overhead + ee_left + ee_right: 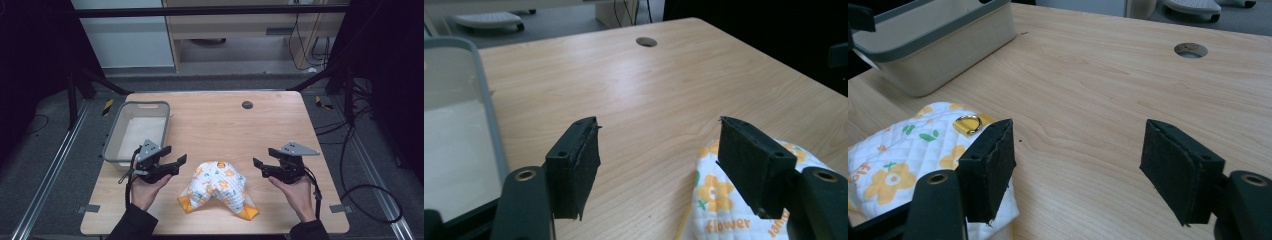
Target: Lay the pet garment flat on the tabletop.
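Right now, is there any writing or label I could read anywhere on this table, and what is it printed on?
"flower": orange letters on the white quilted cloth with orange flowers, low in the left gripper view.
A second orange word on the same cloth, right beside it: partly hidden behind a black jaw, unreadable.
Grey plastic basket: no writing visible.
Light wooden table: no writing visible.
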### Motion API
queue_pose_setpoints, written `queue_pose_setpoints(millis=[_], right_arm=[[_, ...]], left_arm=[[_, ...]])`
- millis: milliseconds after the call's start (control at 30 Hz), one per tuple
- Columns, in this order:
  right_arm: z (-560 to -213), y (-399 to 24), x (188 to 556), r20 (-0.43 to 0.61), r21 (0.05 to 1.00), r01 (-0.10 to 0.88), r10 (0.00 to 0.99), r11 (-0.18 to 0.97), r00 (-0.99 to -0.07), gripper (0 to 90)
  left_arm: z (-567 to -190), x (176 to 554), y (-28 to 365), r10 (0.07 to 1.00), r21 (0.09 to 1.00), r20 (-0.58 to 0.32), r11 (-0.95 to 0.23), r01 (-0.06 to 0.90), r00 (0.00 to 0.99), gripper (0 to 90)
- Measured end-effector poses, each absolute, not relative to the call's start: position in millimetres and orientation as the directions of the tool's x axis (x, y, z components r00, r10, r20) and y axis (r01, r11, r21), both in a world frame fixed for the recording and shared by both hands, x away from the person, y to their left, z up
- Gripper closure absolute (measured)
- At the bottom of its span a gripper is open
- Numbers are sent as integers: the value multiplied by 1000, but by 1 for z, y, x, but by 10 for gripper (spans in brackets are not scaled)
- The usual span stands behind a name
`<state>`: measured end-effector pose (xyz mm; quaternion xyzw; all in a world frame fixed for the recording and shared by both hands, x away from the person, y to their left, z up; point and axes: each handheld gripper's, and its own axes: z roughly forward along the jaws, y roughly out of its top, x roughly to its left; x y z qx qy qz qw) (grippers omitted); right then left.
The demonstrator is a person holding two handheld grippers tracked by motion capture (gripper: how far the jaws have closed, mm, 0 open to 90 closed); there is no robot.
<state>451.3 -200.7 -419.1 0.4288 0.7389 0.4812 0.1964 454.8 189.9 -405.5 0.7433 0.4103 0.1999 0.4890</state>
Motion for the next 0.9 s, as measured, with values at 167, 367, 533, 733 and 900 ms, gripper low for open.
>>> queue_pose_setpoints(millis=[167,367,533,733,900], right_arm=[[-420,-196,451,134,879,446,810,170,-572,320],[-427,-177,452,134,864,456,776,213,-616,352],[-436,-168,454,137,845,476,762,243,-633,363],[-446,-161,456,153,828,495,745,262,-649,368],[-455,-154,456,172,805,522,731,282,-661,376]], left_arm=[[-416,456,178,792,868,-106,-221,445,601,331],[-427,456,160,764,844,-83,-288,453,639,335],[-433,458,155,763,831,-87,-299,469,640,344],[-444,464,149,756,810,-102,-314,495,646,354],[-452,467,145,741,791,-124,-328,517,660,387]])
